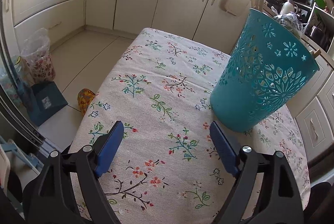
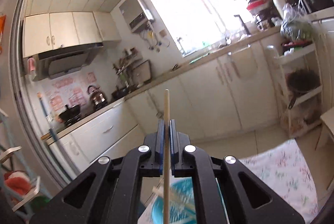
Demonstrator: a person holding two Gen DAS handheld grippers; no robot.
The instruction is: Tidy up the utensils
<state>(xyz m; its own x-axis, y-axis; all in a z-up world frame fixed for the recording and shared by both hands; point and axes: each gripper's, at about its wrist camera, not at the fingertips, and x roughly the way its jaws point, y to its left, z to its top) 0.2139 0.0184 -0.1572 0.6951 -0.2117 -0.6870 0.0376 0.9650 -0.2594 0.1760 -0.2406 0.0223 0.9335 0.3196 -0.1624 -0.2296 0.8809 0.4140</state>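
Chopstick (image 2: 166, 140): one pale wooden stick, clamped between the blue pads of the right gripper (image 2: 166, 122), tip poking up past the fingertips, shaft running down under the fingers and out of frame.
Hard to see: lower end of the stick cut off; everything beneath the right fingers is smeared with blur.
Right fingers: pressed together on the chopstick, pointing out toward the kitchen cabinets (image 2: 208, 98).
Left gripper (image 1: 165, 128): fingers spread wide, nothing between them but tablecloth (image 1: 158, 86).
Teal holder (image 1: 263, 78): perforated plastic cup, standing on the cloth just ahead and to the right of the left gripper's right-hand fingertip, near it; whether they touch, cannot tell.
Holder contents: pale wooden ends peek above the far rim and through the cut-outs; how many, cannot tell.
Same holder, right view: blurred teal shape (image 2: 179, 203) below the right fingers, pale sticks inside it.
Around: beyond the left fingertips, cream cupboards; off the table's left edge, a plastic bag (image 1: 37, 57) on the floor.
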